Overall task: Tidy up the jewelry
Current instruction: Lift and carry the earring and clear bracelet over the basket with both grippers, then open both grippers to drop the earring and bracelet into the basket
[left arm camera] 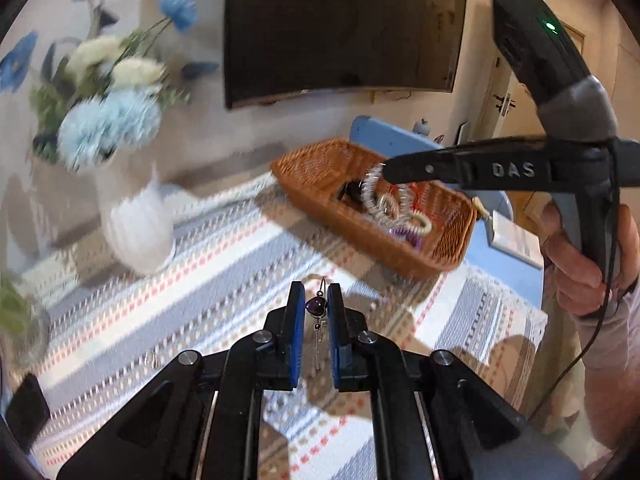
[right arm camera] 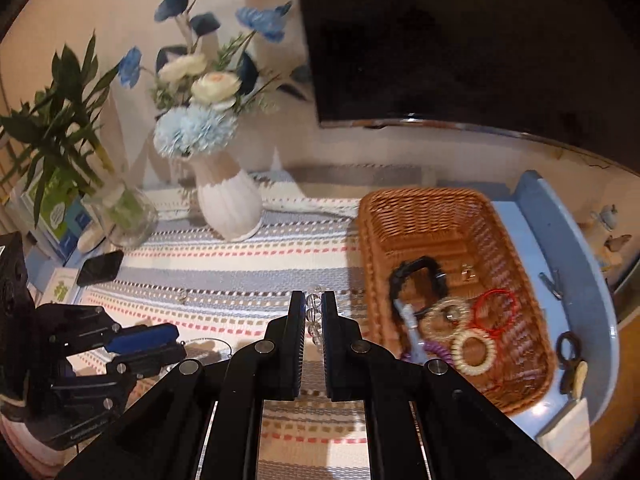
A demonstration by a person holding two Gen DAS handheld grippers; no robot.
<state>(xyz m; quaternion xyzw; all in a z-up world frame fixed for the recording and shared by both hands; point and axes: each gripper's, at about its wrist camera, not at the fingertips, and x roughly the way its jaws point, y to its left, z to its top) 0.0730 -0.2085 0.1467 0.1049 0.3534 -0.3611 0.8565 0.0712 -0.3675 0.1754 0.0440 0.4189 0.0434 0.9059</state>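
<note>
1. The left gripper (left arm camera: 317, 300) is clamped on an earring (left arm camera: 315, 305) with a dark purple heart-shaped stone, a thin wire hook above it and a fine chain hanging below, held above the striped cloth (left arm camera: 224, 280).
2. The right gripper (right arm camera: 312, 304) is clenched on a bracelet of clear round beads (right arm camera: 313, 312), which runs in a short string between the black fingers (right arm camera: 294, 320).
3. Just beyond, a brown wicker basket (right arm camera: 400, 216) sits on the cloth, holding a black band (right arm camera: 416, 270), a red loop (right arm camera: 495, 308), coiled hair ties (right arm camera: 472, 350) and a purple coil (right arm camera: 436, 350).
4. Farther back, a white vase (right arm camera: 228, 204) of blue and cream flowers stands by the wall.
5. A dark television (right arm camera: 460, 40) hangs behind.
</note>
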